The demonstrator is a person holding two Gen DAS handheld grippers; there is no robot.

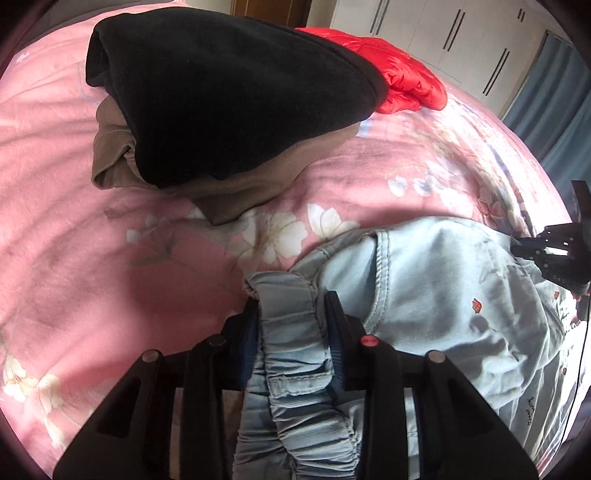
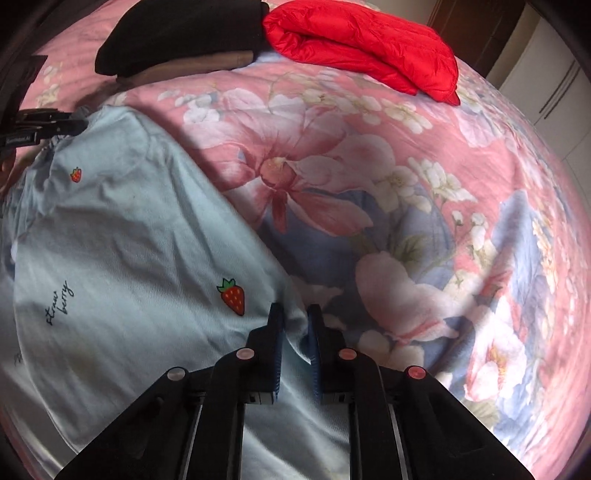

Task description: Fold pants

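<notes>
Cupboards (image 1: 454,33) behind; only left view shows waistband (image 1: 291,332).

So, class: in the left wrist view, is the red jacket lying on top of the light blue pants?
No: the red jacket lies far back, apart from the light blue pants.

I see my bed's pink floral quilt (image 2: 369,177) sunlit, white wardrobe doors (image 1: 461,37) and a blue curtain (image 1: 554,122) beyond.

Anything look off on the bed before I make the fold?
Nothing stands out. The pants lie fairly flat on the bedspread; left tongs pinch the waistband, right tongs an edge. The black and brown stack and red jacket sit folded, clear of them.
</notes>
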